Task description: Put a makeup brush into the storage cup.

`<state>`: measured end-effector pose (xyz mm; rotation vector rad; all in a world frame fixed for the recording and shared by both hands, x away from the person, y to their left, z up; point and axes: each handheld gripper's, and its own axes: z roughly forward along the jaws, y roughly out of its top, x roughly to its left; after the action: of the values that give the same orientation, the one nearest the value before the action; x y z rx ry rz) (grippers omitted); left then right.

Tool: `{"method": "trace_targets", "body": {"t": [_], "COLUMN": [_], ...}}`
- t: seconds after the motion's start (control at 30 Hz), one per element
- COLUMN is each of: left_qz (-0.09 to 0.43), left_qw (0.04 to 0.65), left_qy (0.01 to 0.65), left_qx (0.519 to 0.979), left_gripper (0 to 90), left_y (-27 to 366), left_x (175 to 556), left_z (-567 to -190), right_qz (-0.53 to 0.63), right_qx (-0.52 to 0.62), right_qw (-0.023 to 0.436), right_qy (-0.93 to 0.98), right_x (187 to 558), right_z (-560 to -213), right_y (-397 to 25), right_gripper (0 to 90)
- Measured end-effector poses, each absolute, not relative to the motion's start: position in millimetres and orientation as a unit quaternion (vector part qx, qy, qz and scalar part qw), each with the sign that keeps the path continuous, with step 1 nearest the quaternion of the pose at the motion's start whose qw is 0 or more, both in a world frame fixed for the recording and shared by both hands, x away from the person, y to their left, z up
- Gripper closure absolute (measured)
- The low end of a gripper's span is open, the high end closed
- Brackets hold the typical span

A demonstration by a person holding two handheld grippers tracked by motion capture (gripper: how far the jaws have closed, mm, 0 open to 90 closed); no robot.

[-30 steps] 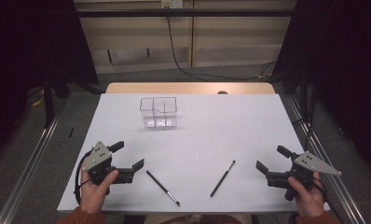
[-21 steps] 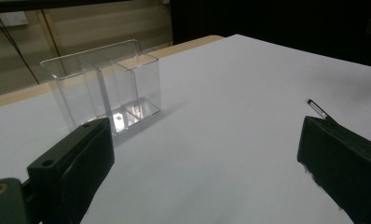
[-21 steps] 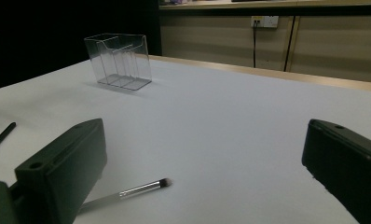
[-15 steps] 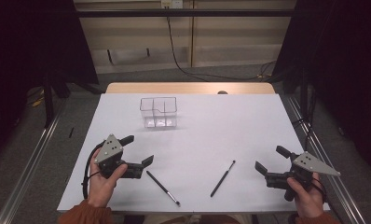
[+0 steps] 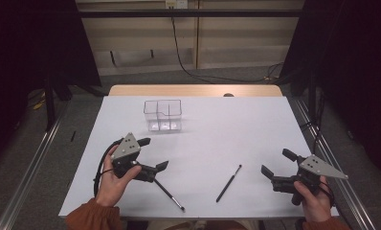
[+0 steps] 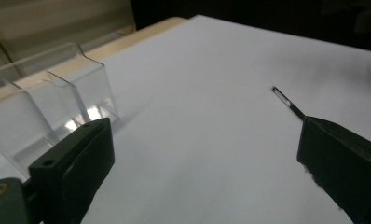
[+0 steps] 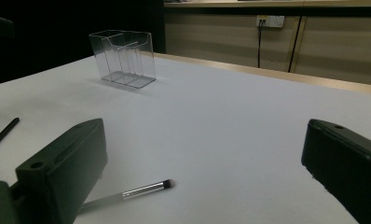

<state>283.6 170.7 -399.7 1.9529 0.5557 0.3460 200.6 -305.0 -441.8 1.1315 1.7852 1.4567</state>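
From the high view, my left gripper (image 5: 153, 154) hangs wide open over the thin black brush (image 5: 168, 193) near the table's front edge, grasping nothing, positioned to pick it up; in its own view my right gripper (image 7: 207, 177) gapes empty above the other silver-collared brush (image 7: 144, 189), the clear plastic divided holder (image 7: 123, 58) waiting well beyond.

I see a white table (image 5: 217, 139), a clear plastic box (image 5: 163, 115), two black brushes (image 5: 228, 183) (image 5: 169, 194) with silver collars, black claws (image 5: 151, 153) (image 5: 275, 163) under grey plates, and orange sleeves (image 5: 85, 218).
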Motion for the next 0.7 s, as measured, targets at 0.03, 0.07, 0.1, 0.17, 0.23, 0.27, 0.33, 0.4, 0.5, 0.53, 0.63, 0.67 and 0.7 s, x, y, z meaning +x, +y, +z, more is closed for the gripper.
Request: {"method": "trace_targets", "body": {"t": [0.03, 0.07, 0.1, 0.17, 0.23, 0.27, 0.33, 0.4, 0.5, 0.53, 0.63, 0.67, 0.7], "left_qz": [0.140, 0.140, 0.141, 0.137, 0.134, 0.131, 0.131, 0.120, 0.117, 0.113, 0.113, 0.114, 0.115], "left_qw": [0.511, 0.507, 0.500, 0.496, 0.491, 0.490, 0.482, 0.470, 0.457, 0.454, 0.446, 0.442, 0.437], "left_qy": [0.227, 0.227, 0.224, 0.220, 0.219, 0.219, 0.216, 0.211, 0.206, 0.204, 0.198, 0.196, 0.194], "left_qx": [0.817, 0.820, 0.825, 0.829, 0.832, 0.833, 0.839, 0.849, 0.857, 0.860, 0.865, 0.868, 0.871], "left_gripper": [4.1, 4.1, 3.7, 3.7, 3.7, 3.7, 3.7, 4.8, 4.8, 4.9, 4.8, 4.3, 4.3], "left_y": [169.9, 168.5, 167.4, 166.7, 166.2, 165.7, 165.2, 164.1, 163.2, 163.0, 162.3, 161.7, 161.2], "left_x": [284.3, 284.7, 285.8, 287.2, 288.5, 288.6, 289.2, 289.8, 290.6, 291.1, 291.7, 291.8, 292.3], "left_z": [-399.8, -399.8, -399.3, -398.2, -397.2, -397.2, -397.4, -398.8, -399.7, -399.8, -397.4, -396.4, -395.1], "right_qz": [0.544, 0.544, 0.544, 0.544, 0.543, 0.543, 0.543, 0.542, 0.541, 0.542, 0.541, 0.541, 0.541], "right_qx": [0.423, 0.423, 0.423, 0.422, 0.422, 0.422, 0.422, 0.422, 0.421, 0.421, 0.422, 0.422, 0.422], "right_qw": [0.283, 0.283, 0.283, 0.282, 0.282, 0.282, 0.281, 0.281, 0.282, 0.282, 0.282, 0.283, 0.283], "right_qy": [0.667, 0.667, 0.667, 0.668, 0.669, 0.669, 0.669, 0.671, 0.671, 0.671, 0.671, 0.671, 0.671], "right_x": [200.7, 200.7, 200.7, 200.9, 201.0, 201.1, 201.2, 201.3, 201.4, 201.5, 201.3, 201.8, 201.8], "right_z": [-441.8, -441.8, -441.8, -441.7, -441.7, -441.7, -441.6, -441.7, -441.9, -441.9, -441.8, -441.7, -441.7], "right_y": [-304.9, -304.9, -304.8, -304.5, -304.3, -304.1, -303.3, -303.5, -303.9, -303.9, -303.6, -303.5, -303.5], "right_gripper": [0.0, 0.0, 0.0, 0.0, 0.0, 0.0, 0.0, 0.0, 0.0, 0.0, 0.0, 0.0, 0.0]}}
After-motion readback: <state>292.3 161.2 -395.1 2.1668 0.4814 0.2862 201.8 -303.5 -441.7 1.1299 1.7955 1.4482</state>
